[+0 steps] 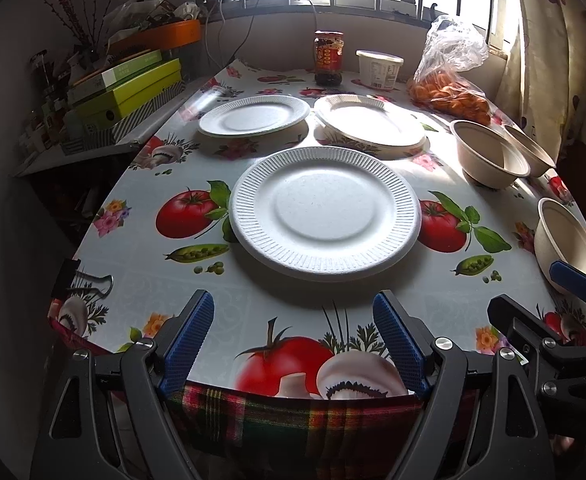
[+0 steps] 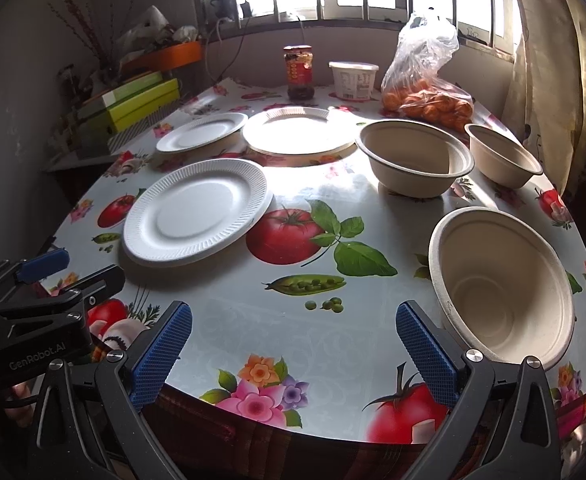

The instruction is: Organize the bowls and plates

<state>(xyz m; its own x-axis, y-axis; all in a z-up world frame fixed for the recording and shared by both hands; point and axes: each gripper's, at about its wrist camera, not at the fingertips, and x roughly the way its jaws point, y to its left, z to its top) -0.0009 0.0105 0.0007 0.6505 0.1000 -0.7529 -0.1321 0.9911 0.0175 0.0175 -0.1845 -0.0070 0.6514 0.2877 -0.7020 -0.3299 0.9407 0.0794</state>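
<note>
Both claws hang over the near table (image 1: 141,280) edge, tilted down toward it. The left gripper (image 1: 293,340) is spread wide and empty, with the nearest white plate (image 1: 325,212) at 12 o'clock. The right gripper (image 2: 293,356) is likewise spread and empty, with the closest bowl (image 2: 501,284) at 1 o'clock. 2 more plates and 2 more bowls sit farther back.

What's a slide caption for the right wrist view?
Open right gripper above table edge; three plates, three bowls unstacked.
</note>
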